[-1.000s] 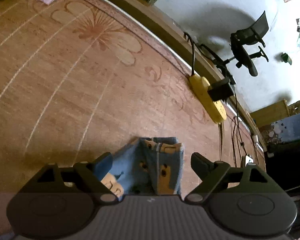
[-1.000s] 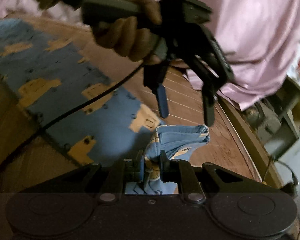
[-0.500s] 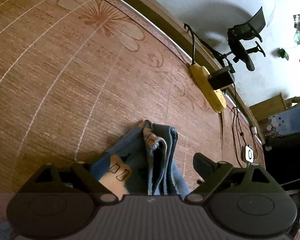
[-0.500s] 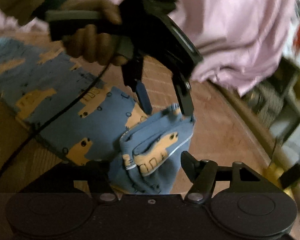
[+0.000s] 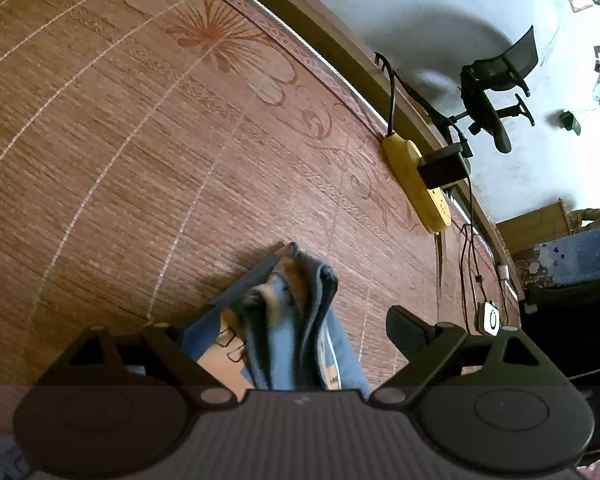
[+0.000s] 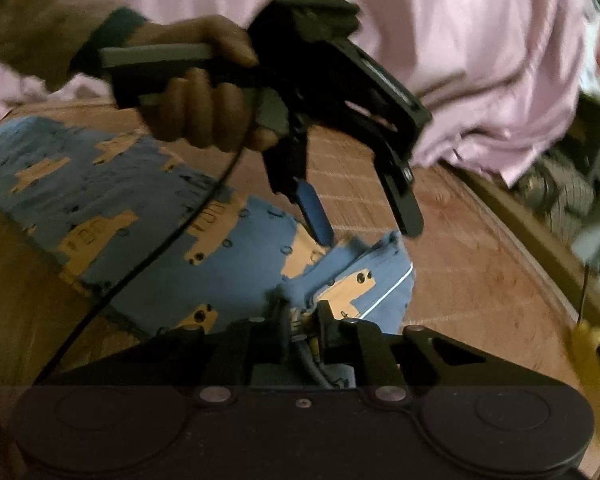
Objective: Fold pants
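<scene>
The blue pants (image 6: 148,216) with orange vehicle prints lie flat on a woven mat, running to the upper left in the right wrist view. Their near end is bunched and folded up (image 5: 288,320). My right gripper (image 6: 302,316) is shut on this bunched end. My left gripper (image 5: 296,324) is open, its jaws wide on either side of the bunched cloth. In the right wrist view the left gripper (image 6: 366,216) hangs just above the pants' folded edge, with its blue-padded finger (image 6: 314,212) close to the cloth.
The brown woven mat (image 5: 140,140) with a flower pattern covers the floor. A yellow power strip (image 5: 416,184) with a black plug lies at the mat's far edge. An office chair (image 5: 496,92) stands beyond. Pink cloth (image 6: 420,32) fills the background in the right wrist view.
My right gripper opened half a second ago and has shut again on the bunched end. My left gripper stayed open and came down closer over the fold.
</scene>
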`<action>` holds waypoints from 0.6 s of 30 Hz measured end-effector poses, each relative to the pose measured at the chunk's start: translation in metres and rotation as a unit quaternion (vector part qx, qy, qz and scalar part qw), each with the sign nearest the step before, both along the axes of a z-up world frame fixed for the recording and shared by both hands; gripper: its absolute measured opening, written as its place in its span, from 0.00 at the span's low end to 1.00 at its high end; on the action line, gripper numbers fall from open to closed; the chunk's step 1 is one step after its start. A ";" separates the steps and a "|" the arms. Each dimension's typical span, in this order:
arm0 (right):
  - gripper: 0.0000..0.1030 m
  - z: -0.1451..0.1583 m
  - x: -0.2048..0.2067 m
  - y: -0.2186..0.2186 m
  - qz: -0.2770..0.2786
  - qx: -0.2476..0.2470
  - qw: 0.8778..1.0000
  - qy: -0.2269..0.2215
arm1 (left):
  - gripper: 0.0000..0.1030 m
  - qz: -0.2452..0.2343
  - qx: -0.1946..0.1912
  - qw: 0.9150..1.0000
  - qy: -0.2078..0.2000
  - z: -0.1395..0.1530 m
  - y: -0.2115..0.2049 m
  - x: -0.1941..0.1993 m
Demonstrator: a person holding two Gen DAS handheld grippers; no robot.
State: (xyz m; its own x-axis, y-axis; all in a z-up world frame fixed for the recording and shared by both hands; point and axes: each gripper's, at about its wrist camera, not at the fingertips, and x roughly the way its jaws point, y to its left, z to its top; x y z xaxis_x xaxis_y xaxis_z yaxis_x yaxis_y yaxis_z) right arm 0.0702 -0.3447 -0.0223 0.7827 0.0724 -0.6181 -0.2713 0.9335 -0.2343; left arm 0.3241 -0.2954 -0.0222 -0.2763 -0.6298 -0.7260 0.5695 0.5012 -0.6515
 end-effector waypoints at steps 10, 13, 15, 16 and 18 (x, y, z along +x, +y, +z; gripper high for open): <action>0.14 -0.003 -0.002 -0.015 0.000 0.017 1.000 0.023 | 0.84 0.026 0.018 0.999 0.016 -0.004 0.003 0.000; 0.14 -0.001 -0.002 -0.021 -0.009 0.035 0.999 0.023 | 0.84 0.022 0.026 0.999 0.006 -0.002 0.003 -0.003; 0.14 -0.002 -0.002 -0.022 -0.010 0.034 0.999 0.029 | 0.84 0.020 0.027 0.999 -0.002 -0.002 0.002 -0.006; 0.15 -0.004 -0.001 -0.020 -0.007 0.030 0.999 0.035 | 0.82 0.021 0.028 0.999 -0.005 -0.002 0.001 -0.007; 0.15 -0.008 -0.001 -0.015 0.001 0.017 0.999 0.041 | 0.78 0.028 0.040 0.999 -0.010 0.000 -0.002 -0.009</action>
